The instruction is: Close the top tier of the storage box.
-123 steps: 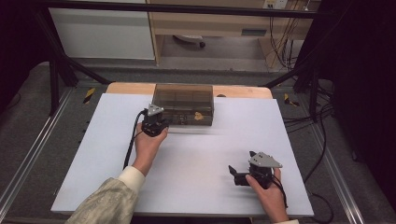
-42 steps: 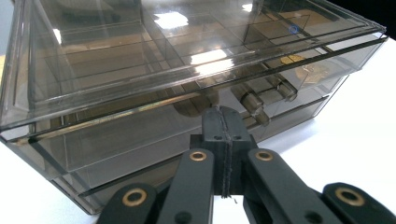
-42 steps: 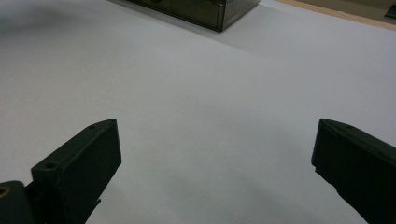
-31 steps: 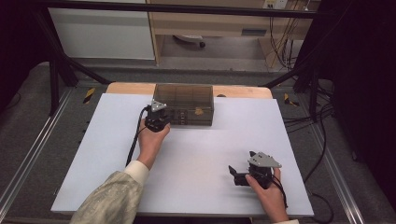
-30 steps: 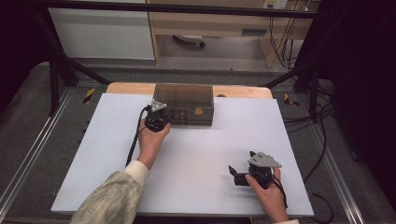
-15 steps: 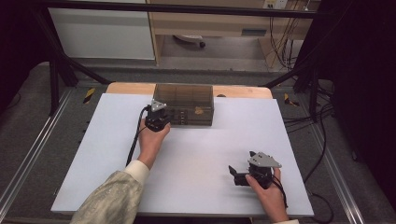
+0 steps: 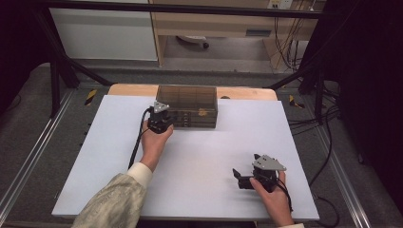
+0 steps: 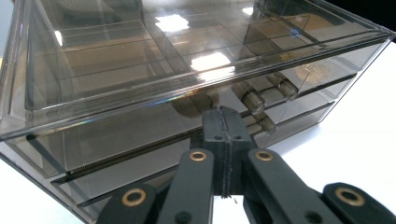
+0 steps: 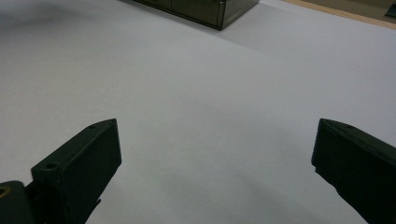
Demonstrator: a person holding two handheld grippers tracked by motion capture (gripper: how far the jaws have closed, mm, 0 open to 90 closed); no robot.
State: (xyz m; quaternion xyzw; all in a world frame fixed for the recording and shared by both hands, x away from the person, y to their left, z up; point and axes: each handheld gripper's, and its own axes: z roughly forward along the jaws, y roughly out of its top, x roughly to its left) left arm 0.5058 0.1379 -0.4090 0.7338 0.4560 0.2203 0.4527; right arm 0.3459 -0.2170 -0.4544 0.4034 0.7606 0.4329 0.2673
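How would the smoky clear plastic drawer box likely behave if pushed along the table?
The drawer box looks rigid and probably light, so it would likely slide on the smooth white table. Being low and wide, it seems unlikely to tip.

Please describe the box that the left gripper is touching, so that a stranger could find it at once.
On the white table, look at the far edge, in the middle. There stands a drawer box with the shut left gripper at its front. It is smoky, see-through plastic with stacked shallow drawers.
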